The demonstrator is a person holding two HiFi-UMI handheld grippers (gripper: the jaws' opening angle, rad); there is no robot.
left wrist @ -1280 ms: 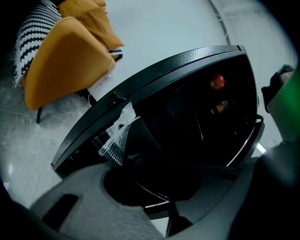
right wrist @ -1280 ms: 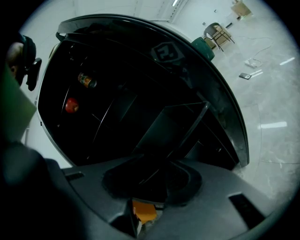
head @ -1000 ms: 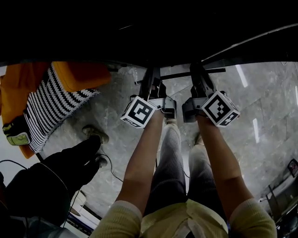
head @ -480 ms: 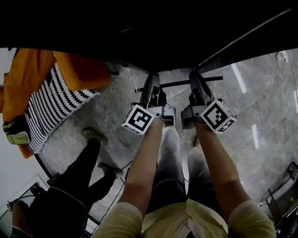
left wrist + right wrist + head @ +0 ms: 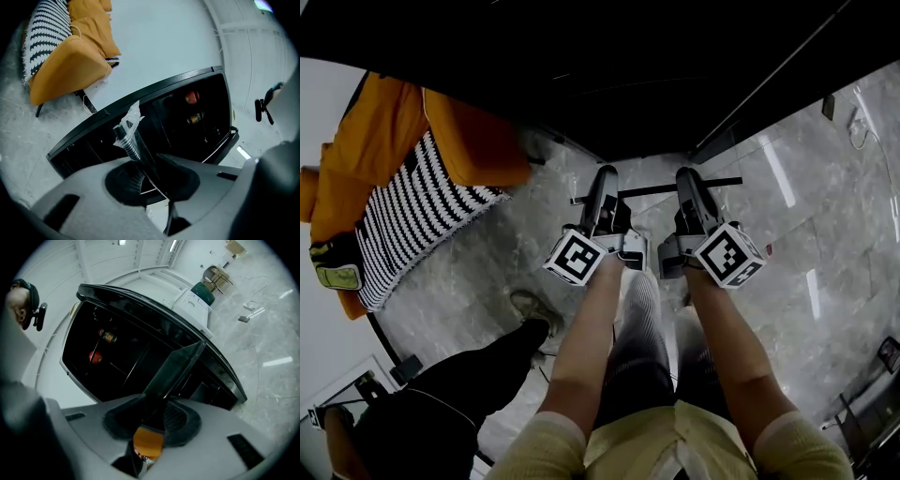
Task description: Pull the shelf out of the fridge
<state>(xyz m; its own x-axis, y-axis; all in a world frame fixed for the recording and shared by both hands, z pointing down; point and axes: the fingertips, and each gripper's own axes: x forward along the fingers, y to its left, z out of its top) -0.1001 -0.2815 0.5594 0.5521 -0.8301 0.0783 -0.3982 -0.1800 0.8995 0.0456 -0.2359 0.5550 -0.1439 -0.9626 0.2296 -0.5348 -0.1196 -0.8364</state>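
The left claw (image 5: 606,178) and right claw (image 5: 686,180) pinch the dark-edged glass shelf (image 5: 174,370), the right just tightening. The shelf has come farther from the black fridge (image 5: 122,324), seemingly fully out.

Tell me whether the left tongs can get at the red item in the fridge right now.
Probably not: the left tongs are clamped on the shelf, which juts ahead of them, and the red item sits far back inside the fridge.

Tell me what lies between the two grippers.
In the head view, the shelf's dark front bar spans from left gripper to right gripper, grey floor behind it. The right gripper's jaws have just been closing on the shelf.
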